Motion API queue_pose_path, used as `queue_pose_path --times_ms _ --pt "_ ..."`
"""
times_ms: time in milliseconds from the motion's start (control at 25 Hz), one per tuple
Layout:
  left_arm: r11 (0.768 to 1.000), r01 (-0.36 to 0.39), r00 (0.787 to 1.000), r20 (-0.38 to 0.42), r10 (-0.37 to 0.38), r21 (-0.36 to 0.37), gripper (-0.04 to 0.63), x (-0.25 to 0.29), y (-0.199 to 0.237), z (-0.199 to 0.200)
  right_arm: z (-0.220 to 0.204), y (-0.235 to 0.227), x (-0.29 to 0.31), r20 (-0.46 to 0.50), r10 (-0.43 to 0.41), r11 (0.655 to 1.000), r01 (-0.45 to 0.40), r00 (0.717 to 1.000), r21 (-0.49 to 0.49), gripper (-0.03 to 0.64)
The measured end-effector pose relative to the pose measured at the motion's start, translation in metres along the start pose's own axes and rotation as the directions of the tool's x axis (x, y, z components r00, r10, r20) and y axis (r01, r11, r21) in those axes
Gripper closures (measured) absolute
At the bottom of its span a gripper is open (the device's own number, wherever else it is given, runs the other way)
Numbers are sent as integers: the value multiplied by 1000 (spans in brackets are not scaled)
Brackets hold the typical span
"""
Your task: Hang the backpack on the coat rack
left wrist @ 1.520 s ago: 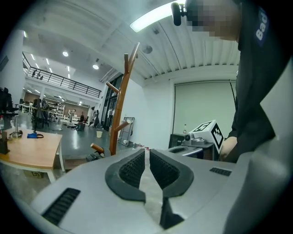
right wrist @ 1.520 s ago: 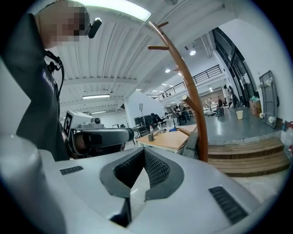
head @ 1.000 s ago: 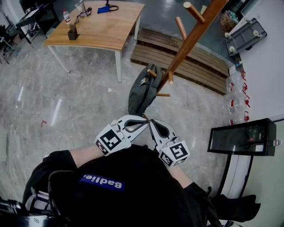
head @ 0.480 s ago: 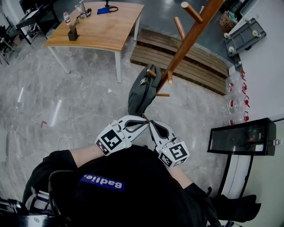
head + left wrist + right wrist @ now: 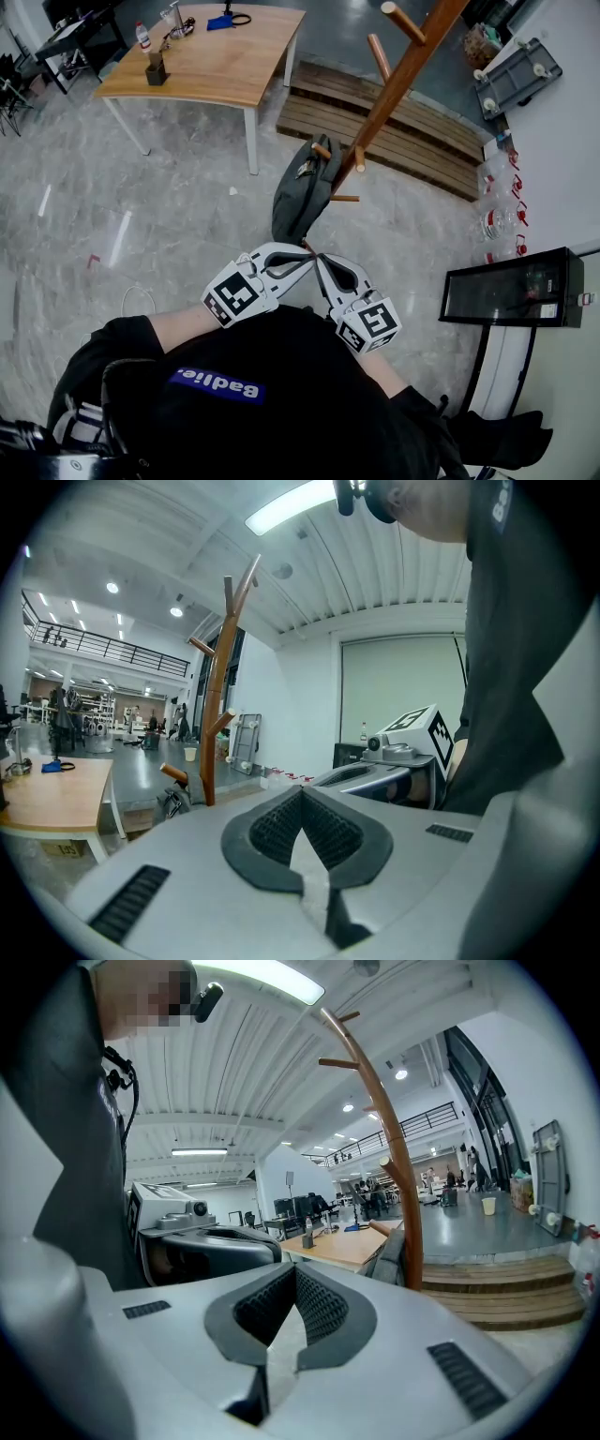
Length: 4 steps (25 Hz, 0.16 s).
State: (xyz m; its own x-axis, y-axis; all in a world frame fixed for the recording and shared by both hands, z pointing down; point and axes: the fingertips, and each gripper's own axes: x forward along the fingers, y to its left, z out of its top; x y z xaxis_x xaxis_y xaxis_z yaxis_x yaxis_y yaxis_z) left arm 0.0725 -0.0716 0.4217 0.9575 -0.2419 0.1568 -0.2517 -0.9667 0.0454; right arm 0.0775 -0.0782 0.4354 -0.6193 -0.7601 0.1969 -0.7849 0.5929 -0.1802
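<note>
A dark grey backpack [image 5: 300,190] hangs from a low peg of the wooden coat rack [image 5: 394,86], close against its slanting pole. Both grippers sit near the person's chest, below the bag and apart from it. My left gripper [image 5: 306,263] is shut with nothing in it, and my right gripper [image 5: 320,259] is shut and empty too, their tips almost meeting. In the left gripper view the jaws [image 5: 302,795] are pressed together, with the coat rack [image 5: 217,696] and backpack [image 5: 174,803] far off. The right gripper view shows closed jaws [image 5: 295,1275], the rack [image 5: 400,1180] and the backpack [image 5: 392,1252].
A wooden table [image 5: 217,58] with small items stands at the back left. Low wooden steps [image 5: 405,124] lie behind the rack. A black cabinet [image 5: 517,291] and a grey cart [image 5: 517,73] are at the right. A white cable [image 5: 137,300] lies on the grey floor.
</note>
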Motion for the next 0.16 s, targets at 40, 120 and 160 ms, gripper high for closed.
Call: queue_pose_path --times_ms 40,120,160 --pt "1000 0 1000 0 0 0 586 0 -1 0 0 1 -1 -1 0 1000 0 1000 0 612" --pt "1000 0 1000 0 0 1 586 -1 -3 1 -1 1 -3 -1 -4 1000 4 1000 5 612" --pt "1000 0 1000 -1 0 1 586 -2 -4 1 -1 2 -4 -1 -5 1000 5 1000 7 612"
